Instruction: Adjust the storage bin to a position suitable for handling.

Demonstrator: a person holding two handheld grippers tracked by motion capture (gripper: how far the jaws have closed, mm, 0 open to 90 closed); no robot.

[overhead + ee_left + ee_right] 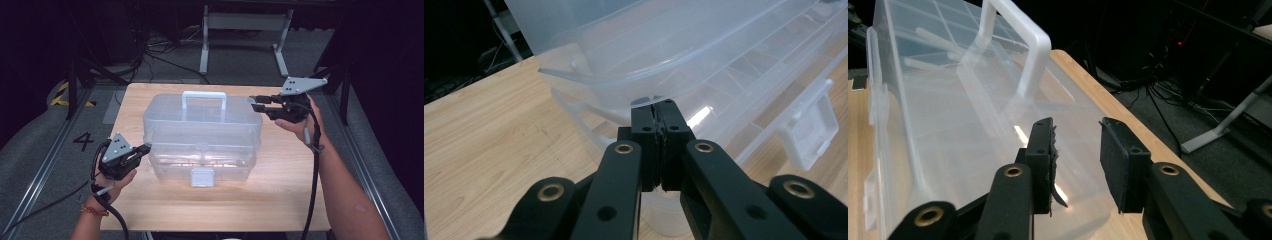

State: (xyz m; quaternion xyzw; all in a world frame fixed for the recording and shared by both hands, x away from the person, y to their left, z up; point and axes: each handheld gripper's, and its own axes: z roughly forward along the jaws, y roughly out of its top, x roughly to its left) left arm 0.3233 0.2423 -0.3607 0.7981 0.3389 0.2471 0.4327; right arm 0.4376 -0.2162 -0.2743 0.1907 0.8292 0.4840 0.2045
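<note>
— Dark lab floor w/ cables and desk legs behind; light wood-grain table [280, 200] up front. What's the state of play?

— Clear plastic organiser box [202, 135] sits mid-table, lid down, front latch [202, 177] apparently fastened. Judging by that, opening or lifting isn't started; both tools are only at approach stage.

— Where are the tools rel. to the box?

— Left gripper [142, 149] is at the box's near-left corner, tip touching or just shy of the wall; can't tell which. Left gripper view has its jaws pressed tight together w/ nothing between, pointing at the rim under the lid. Right gripper [256, 103] is at the box's far-right corner, jaws spread apart, holding nothing, the corner just ahead of them.

— Materials?

— Box is translucent, glossy, hard plastic, rounded corners, stepped tiers; dividers show through the lid as a grid. White-ish carry handle [204, 102] stands upright along the box's far edge, a squared arch. Latch is a small flat frosted tab. Jaw pads are matte black, slightly ragged at edges.

— What's left?

— Prob. everything: grip, unlatch, raise the lid.
</note>
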